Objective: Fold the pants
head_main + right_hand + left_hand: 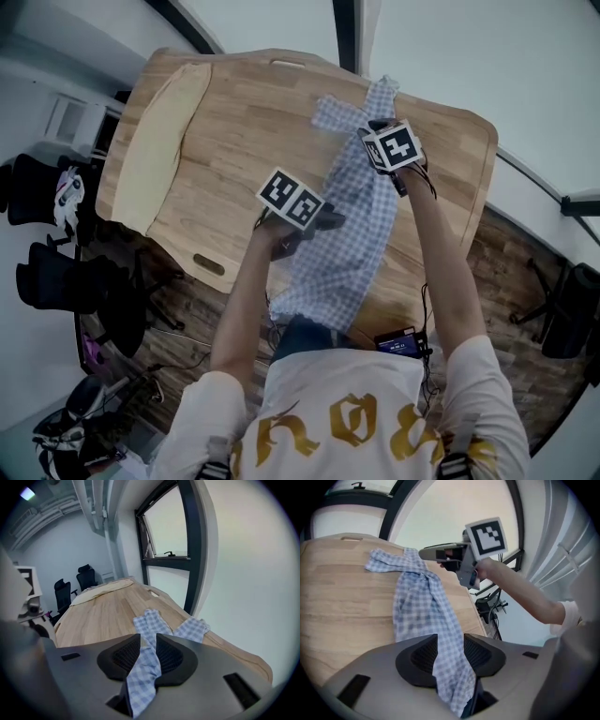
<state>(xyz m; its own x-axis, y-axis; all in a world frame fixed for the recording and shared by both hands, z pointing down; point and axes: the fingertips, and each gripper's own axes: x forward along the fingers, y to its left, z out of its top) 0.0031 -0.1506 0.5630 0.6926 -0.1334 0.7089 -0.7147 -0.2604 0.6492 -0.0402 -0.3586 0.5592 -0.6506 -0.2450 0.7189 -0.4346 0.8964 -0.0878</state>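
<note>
Pinching the checked pants (354,220) with both grippers: left gripper (450,651) is clamping a bunched strip of the cloth between its jaws, and right gripper (147,656) is doing the same further up the garment, jaws pressed onto a narrow fold. Pants are lying lengthwise across the right part of the wooden table (234,122), two legs splaying and looking crossed near the far edge, the other end drooping over the near edge toward the person. A cream cloth (164,141) is lying along the left edge, well apart. Fold is looking not yet made; fabric is roped up, not flat. Risks, as a judgement: thin cloth is sliding out of either grip if pulled hard; the crossed legs are staying twisted, so any fold is coming out uneven; the overhanging end is dragging the whole garment off the near edge.
</note>
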